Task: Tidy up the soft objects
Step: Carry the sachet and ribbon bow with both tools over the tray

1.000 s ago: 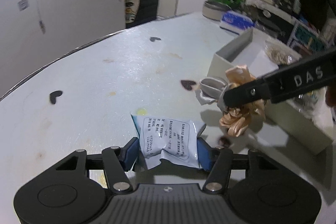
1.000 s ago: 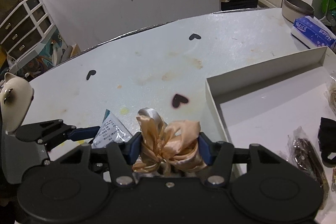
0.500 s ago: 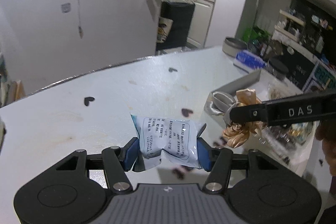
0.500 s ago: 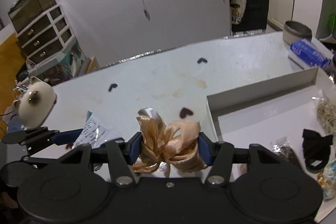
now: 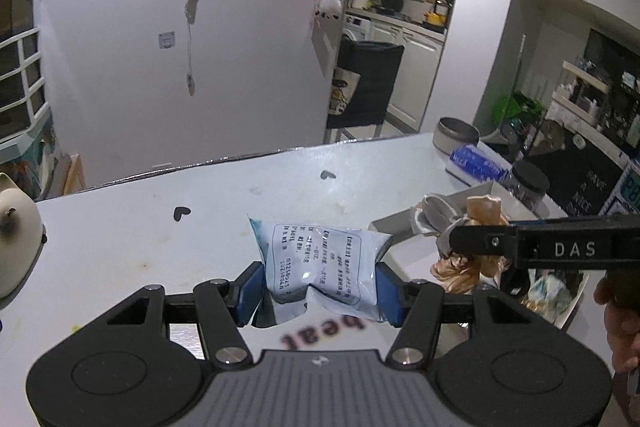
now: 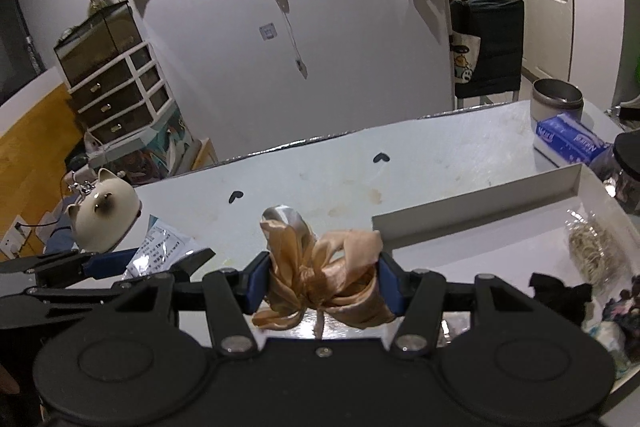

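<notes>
You are standing at a pale table (image 6: 440,163) with small dark heart marks on it, in a dim room with a kitchen behind. Your right gripper (image 6: 323,281) is squeezing a tan satin bow (image 6: 320,275) between its blue pads, jaws about half closed, and the bow is hanging in the air near the front wall of the white tray (image 6: 480,211). Your left gripper (image 5: 319,285) is squeezing a soft white packet (image 5: 320,267) with printed writing, jaws also about half closed, and it is up off the table too, left of the tray.

I am guessing both are going into the tray (it is already holding a black bow (image 6: 560,293) and some little bags). So be carrying each one over the tray wall, not into it. Be keeping the two grippers apart so they are not bumping. Be lowering each thing onto a bare white spot before letting go. Be holding gently, since the bow is squashing easily and the packet is crinkling. Be watching the cat-shaped pot (image 6: 106,215) on your left.
</notes>
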Motion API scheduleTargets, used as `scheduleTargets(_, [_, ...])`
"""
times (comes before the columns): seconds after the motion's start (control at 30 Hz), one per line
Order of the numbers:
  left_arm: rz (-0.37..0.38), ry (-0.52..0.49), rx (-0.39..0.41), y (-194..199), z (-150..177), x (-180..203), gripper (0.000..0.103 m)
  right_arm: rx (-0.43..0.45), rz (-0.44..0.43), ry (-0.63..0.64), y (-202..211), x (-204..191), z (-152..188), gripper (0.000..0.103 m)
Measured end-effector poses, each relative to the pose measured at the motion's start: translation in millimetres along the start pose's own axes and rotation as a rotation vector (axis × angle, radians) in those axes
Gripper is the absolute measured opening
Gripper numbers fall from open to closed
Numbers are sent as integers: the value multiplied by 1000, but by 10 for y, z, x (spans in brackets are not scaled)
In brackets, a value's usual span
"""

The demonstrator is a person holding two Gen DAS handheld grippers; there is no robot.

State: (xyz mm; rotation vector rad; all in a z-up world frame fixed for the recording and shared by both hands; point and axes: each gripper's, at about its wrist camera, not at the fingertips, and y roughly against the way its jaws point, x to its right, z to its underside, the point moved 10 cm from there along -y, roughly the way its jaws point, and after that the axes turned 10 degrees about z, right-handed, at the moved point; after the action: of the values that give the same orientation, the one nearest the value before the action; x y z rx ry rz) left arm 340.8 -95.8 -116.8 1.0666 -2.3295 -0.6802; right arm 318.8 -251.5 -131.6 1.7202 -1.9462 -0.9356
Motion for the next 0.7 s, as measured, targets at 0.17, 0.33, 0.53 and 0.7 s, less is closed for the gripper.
scheduleTargets(0.17, [-27, 39, 31, -13, -73, 288, 59, 18, -15, 11, 114, 307, -90, 57])
scheduleTargets(0.33, [-40, 50, 45, -145, -148, 642, 59, 31, -19, 10, 172, 725, -215, 57])
scheduleTargets(0.53, [-43, 60, 43, -422, -226, 1026, 59, 43, -5, -6, 139, 1252, -356, 57])
scheduleTargets(0.7, [-41, 62, 33, -732, -312, 1294, 60, 44, 4, -17, 66, 1637, -448, 57])
